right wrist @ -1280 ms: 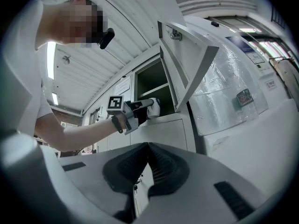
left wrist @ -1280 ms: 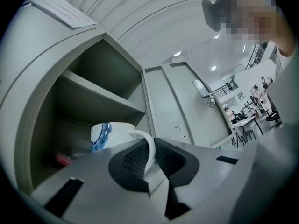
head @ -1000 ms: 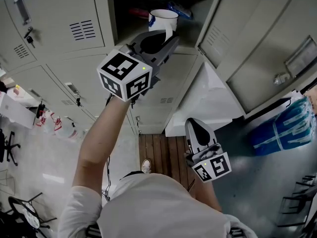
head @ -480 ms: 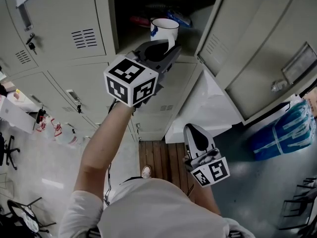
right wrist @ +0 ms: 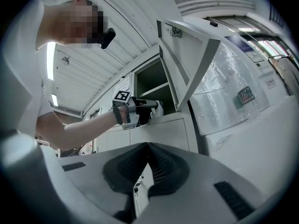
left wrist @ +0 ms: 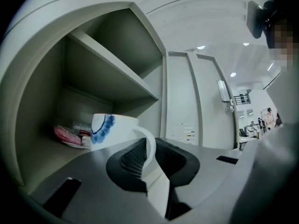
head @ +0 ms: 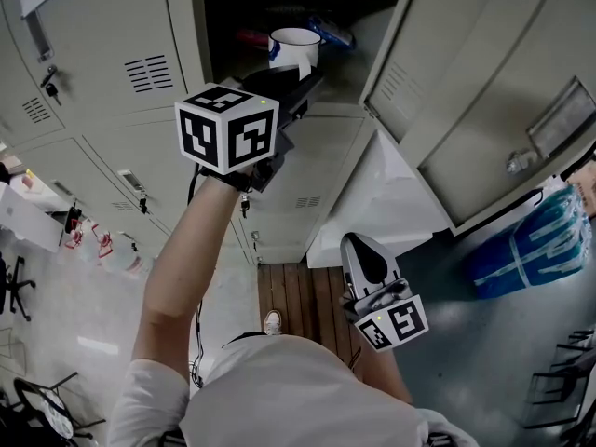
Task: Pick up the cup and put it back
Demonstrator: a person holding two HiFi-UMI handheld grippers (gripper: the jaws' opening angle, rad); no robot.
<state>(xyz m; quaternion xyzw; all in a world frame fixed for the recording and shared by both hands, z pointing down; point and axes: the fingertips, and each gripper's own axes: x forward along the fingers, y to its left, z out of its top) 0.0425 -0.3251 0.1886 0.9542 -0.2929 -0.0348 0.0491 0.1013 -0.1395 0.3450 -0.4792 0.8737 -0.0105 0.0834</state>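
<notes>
Up in the open locker compartment (head: 358, 59), the white cup (head: 294, 47) with the blue mark stands upright just past the left gripper (head: 296, 77), and its handle points back at the person, sitting between the pads. Those jaws are narrow and opening, though the pads look like they're touching the handle. The gripper hides the cup's base, so I can't tell if it's down on the shelf. A red packet (left wrist: 63, 135) lies right behind it, so depth is tight. The right gripper (head: 365, 250) hangs low, pinched closed on nothing, well away.
</notes>
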